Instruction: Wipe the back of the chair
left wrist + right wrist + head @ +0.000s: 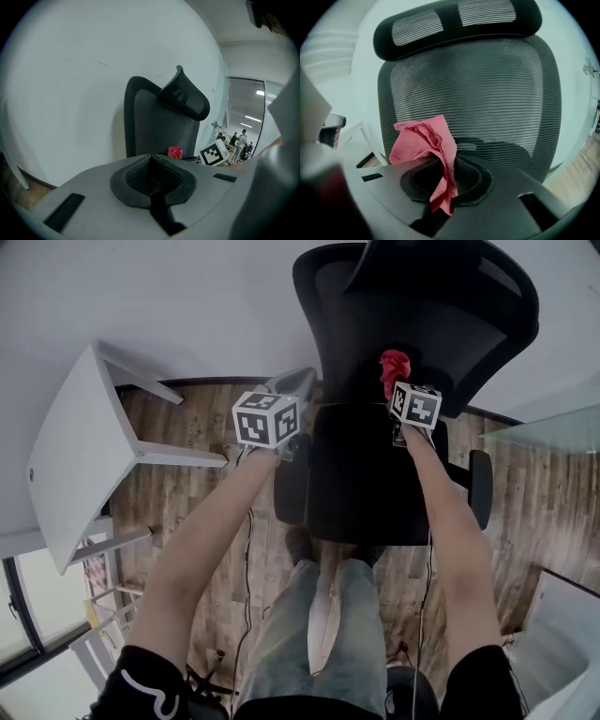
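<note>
A black mesh office chair (422, 315) stands against the white wall, its seat (366, 484) toward me. My right gripper (397, 386) is shut on a red cloth (395, 367) and holds it just in front of the lower part of the backrest. In the right gripper view the cloth (426, 145) bunches up out of the shut jaws of that gripper (445, 178), with the mesh back (487, 93) and headrest filling the view behind it. My left gripper (295, 382) hangs beside the chair's left edge, shut and empty (151, 176). Its own view shows the chair back (154, 126) and cloth (175, 152).
A white table (75, 456) stands at the left on the wood floor. A glass surface (553, 432) is at the right edge. The chair's armrest (480, 486) juts out on the right. My legs (319, 634) stand close to the seat. People (241, 140) are far off.
</note>
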`<state>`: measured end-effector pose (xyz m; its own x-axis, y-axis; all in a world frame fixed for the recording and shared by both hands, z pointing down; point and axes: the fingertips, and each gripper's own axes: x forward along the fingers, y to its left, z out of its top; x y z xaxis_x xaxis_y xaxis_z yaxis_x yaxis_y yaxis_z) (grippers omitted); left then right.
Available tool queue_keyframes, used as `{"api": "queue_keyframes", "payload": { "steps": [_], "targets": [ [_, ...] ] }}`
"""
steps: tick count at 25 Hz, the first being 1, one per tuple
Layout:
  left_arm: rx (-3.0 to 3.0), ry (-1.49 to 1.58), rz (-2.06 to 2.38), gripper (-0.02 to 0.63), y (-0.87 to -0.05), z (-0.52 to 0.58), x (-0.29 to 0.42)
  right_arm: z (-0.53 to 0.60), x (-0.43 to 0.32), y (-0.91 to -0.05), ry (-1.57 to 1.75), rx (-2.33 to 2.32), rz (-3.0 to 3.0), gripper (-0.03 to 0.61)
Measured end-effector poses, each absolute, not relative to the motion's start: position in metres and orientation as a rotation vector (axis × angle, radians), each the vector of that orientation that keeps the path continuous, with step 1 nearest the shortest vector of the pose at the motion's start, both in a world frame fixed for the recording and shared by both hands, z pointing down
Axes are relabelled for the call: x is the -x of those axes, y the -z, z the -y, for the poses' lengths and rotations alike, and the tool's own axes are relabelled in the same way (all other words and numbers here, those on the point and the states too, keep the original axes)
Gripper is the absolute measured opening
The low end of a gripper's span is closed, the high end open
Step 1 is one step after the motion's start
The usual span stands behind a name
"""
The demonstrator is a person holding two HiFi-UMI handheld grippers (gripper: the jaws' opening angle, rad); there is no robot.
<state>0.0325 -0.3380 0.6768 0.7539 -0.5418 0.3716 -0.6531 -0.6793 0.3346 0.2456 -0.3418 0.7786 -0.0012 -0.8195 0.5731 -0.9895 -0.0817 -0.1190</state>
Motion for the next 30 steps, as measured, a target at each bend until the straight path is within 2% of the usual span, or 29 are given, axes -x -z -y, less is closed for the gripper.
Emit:
{"api": "queue_keyframes", "payload": {
  "steps": [15, 25, 30],
  "targets": [
    [-2.564, -0.413, 0.82, 0.025, -0.679, 0.284, -0.194, 0.276, -0.433, -0.769, -0.758, -2.074, 1.774, 0.071],
    [-2.507, -0.429, 0.843, 0.025, -0.699, 0.273, -0.225, 0.242, -0.505, -0.769, -0.811, -2.159, 1.694, 0.071],
    [-2.49, -0.459, 0.863, 0.025, -0.709, 0.273, -0.208, 0.231, -0.472, -0.772, -0.834, -2.079, 1.802, 0.071]
  ]
}}
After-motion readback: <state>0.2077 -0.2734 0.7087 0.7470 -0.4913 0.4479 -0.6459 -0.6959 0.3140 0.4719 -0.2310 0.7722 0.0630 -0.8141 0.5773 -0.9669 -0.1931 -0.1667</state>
